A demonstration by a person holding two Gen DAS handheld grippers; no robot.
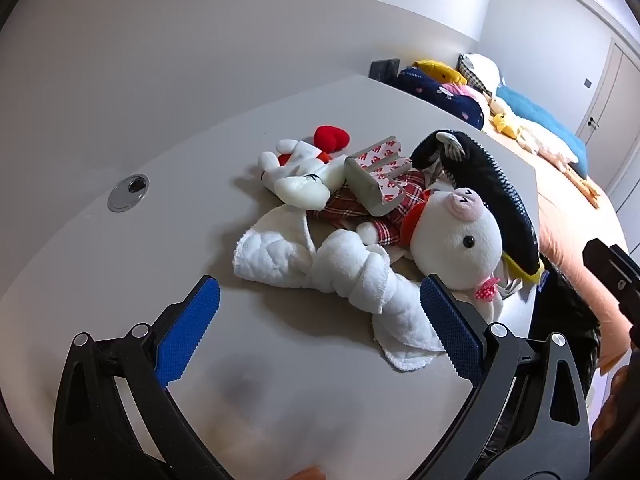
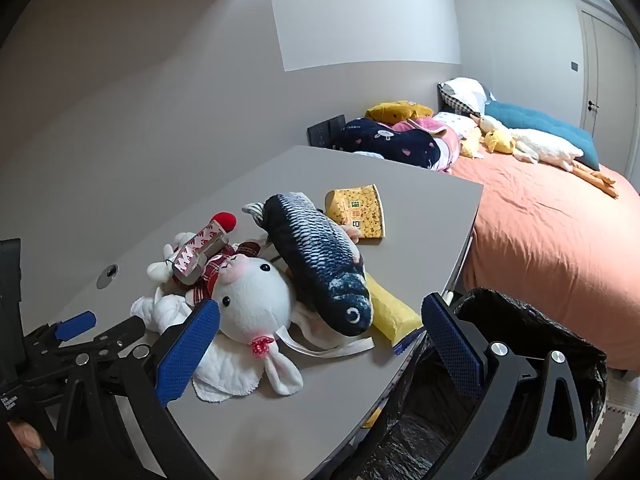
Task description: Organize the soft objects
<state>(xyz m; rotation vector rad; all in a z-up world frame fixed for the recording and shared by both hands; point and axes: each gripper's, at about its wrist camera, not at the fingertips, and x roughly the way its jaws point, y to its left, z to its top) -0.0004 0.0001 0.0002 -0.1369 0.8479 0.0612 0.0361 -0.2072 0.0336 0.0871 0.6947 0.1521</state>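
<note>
A heap of soft things lies on the grey table (image 1: 160, 128). A white plush rabbit (image 1: 456, 236) in a red plaid dress rests against a dark blue plush fish (image 1: 492, 184) (image 2: 320, 264). A small white plush (image 1: 304, 178) with a red heart (image 1: 331, 138) lies behind. A grey holder with red-printed tape (image 1: 380, 176) sits on top. A crumpled white cloth (image 1: 344, 272) lies in front. My left gripper (image 1: 320, 332) is open, just short of the cloth. My right gripper (image 2: 320, 344) is open, near the rabbit (image 2: 252, 300) and the table edge.
A yellow packet (image 2: 356, 212) and a yellow pouch (image 2: 392, 312) lie on the table. A black-lined bin (image 2: 520, 340) stands beside the table's right edge. Beyond is a bed (image 2: 540, 240) with an orange cover, pillows and plush toys. A round cable port (image 1: 128, 192) sits at the table's left.
</note>
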